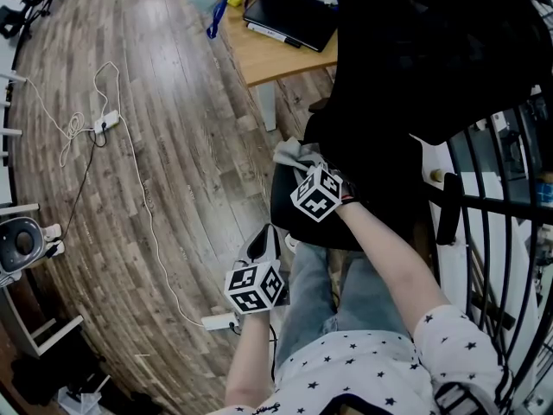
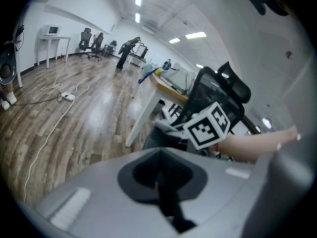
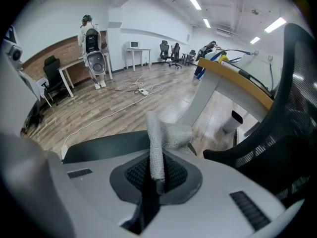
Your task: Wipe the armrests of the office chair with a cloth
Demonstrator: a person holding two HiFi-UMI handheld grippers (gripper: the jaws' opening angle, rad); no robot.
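The black office chair stands at the upper right, its mesh back toward me and its seat below. My right gripper is shut on a grey cloth at the seat's left edge. In the right gripper view the cloth sticks up folded from the shut jaws over a dark flat chair surface. My left gripper hangs lower left beside that black edge, shut with nothing in it. The left gripper view shows the right gripper's marker cube ahead. A black armrest post shows at the right.
A wooden desk with a black laptop stands just beyond the chair. White cables and a power strip lie on the wood floor at the left; another strip lies near my left gripper. A black metal railing runs along the right.
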